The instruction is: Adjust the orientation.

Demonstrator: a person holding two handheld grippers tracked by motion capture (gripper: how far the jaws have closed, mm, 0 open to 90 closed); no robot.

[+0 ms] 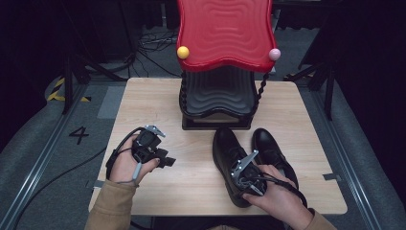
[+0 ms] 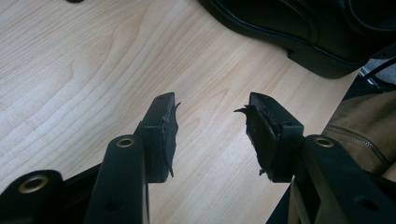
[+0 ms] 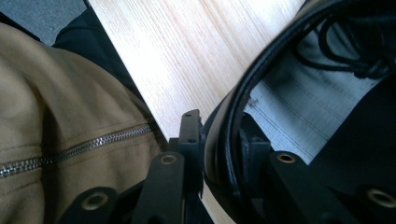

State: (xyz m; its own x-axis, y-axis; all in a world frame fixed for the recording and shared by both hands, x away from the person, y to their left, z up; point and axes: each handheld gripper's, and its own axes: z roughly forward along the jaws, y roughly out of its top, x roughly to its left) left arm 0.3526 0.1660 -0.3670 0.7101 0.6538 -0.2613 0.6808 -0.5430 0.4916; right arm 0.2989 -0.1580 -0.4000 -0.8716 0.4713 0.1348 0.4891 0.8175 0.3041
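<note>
The left tool (image 1: 165, 160) sits at about 8 o'clock on the tabletop (image 1: 143, 96), in the person's left hand (image 1: 125, 165). Its jaws stand apart with nothing between them — just bare wood under them.

Past the middle, at about 5 o'clock, stand two black shoes side by side, toes pointing away. The right tool (image 1: 245, 179) is on the heel rim of the left shoe (image 1: 225, 148), one jaw inside the shoe and one outside. The jaws sit close on the rim, but I cannot tell if they press it or have let go. The right shoe (image 1: 270, 148) stands just beside it.

The shoe looks like smooth leather, so it may be a bit slippery. The sole should be stiff and the top softer, and it is probably fairly heavy for one pinch. The padded heel rim looks like the best spot to hold — thick and easy to squeeze.
</note>
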